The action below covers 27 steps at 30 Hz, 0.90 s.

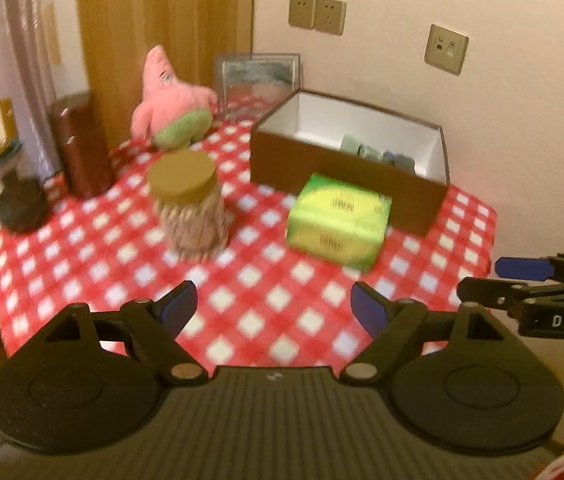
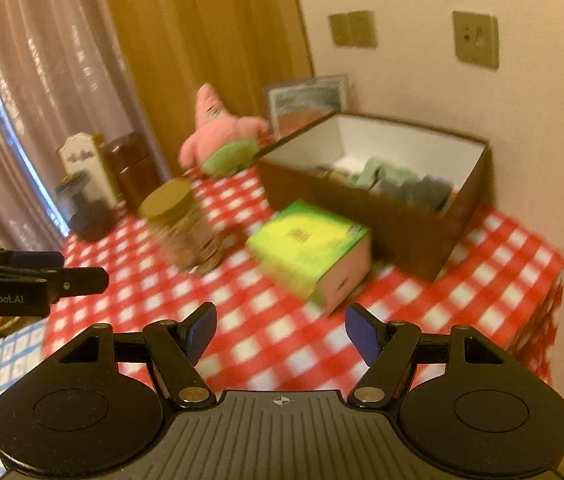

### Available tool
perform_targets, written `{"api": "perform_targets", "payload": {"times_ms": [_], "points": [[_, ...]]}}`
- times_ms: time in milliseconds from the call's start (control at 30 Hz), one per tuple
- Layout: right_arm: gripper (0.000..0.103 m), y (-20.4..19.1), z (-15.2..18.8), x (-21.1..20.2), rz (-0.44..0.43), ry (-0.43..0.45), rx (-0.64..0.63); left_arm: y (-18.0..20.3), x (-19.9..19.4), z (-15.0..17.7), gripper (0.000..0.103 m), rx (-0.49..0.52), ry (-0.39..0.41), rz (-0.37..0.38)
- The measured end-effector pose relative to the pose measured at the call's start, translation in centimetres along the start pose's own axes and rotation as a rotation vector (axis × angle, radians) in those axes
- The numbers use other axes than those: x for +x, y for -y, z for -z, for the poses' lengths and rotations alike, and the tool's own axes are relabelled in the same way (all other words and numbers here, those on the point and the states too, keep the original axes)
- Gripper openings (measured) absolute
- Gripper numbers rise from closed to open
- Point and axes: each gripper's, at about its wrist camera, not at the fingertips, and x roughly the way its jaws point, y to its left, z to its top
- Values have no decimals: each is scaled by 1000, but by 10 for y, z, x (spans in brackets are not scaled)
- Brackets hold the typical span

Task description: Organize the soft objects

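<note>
Both hand-held grippers empty, pink plush (image 1: pixel 170 98) far ahead

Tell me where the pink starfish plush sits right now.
The pink starfish plush stands at the table's far edge, against the wooden panel, left of the open brown box and behind the cork-lidded jar.

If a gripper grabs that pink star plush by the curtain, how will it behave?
The pink star plush looks stuffed and fuzzy, so it would probably squash and feel light. Its arms likely flop. Standing upright, it may topple if nudged.
</note>
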Motion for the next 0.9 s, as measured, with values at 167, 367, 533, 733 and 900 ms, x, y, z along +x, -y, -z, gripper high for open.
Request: {"api": "perform_targets", "payload": {"times_ms": [167,367,533,733,900], "points": [[71,-41,44,-20,-1,-18,14,-15,-37,43,82,6,-19,-30],[71,-80,81,-37,2,-52,20,-26,-73,78,82,-8,-33,-37],[71,-102,99,-47,1,-64,5,-25,-89,99,82,-16,-48,-53],[71,-114,113,-56,2,-77,-3,-22,-97,115,82,-18,-65,-43],[71,-115,119,-60,5,-90,8,-19,-99,119,82,-18,-68,-42]]}}
